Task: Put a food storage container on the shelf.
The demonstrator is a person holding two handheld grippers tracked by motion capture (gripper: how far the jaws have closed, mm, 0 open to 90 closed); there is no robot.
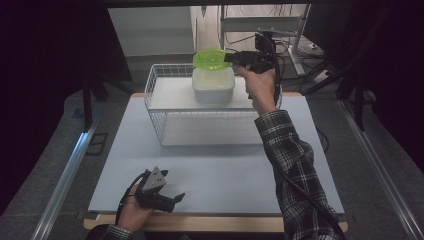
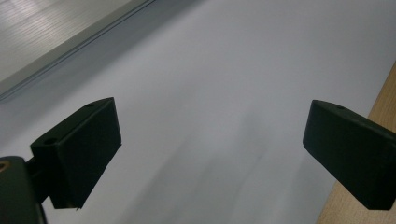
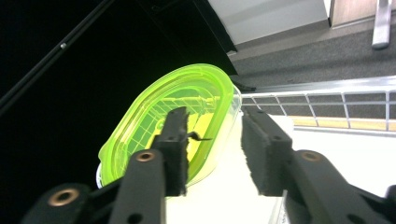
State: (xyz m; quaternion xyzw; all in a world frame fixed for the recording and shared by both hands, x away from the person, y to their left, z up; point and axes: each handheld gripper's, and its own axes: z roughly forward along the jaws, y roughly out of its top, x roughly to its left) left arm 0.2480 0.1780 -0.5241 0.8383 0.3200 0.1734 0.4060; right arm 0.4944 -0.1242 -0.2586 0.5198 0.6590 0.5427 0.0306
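Right gripper view looks along the right claw (image 3: 212,149), whose jaws stand apart with the rim of the lime-green translucent oval plastic container (image 3: 173,126) between them; one pad lies against the inside of the green wall, the other stands off it with a gap, so the pads do not clamp it. The green container sits tilted on top of a white rounded-square plastic tub (image 1: 213,84), which stands on the upper shelf of a white wire basket rack (image 1: 157,100) by the far edge of the table (image 1: 210,170).

As a judgement, the placing looks nearly done: the green container is stacked on the white tub and the grip appears loosened. What seems left is to draw the claw clear without dragging the tilted container off, and perhaps to settle it level.

In the high view the right hand (image 1: 261,87) reaches high over the rack, forearm in a checked sleeve (image 1: 290,165) stretched from the near right, the claw pointing leftward at the container. The left claw (image 1: 172,200) rests low near the table's near-left corner, its jaws wide apart with nothing between them, held by the left hand (image 1: 131,212).
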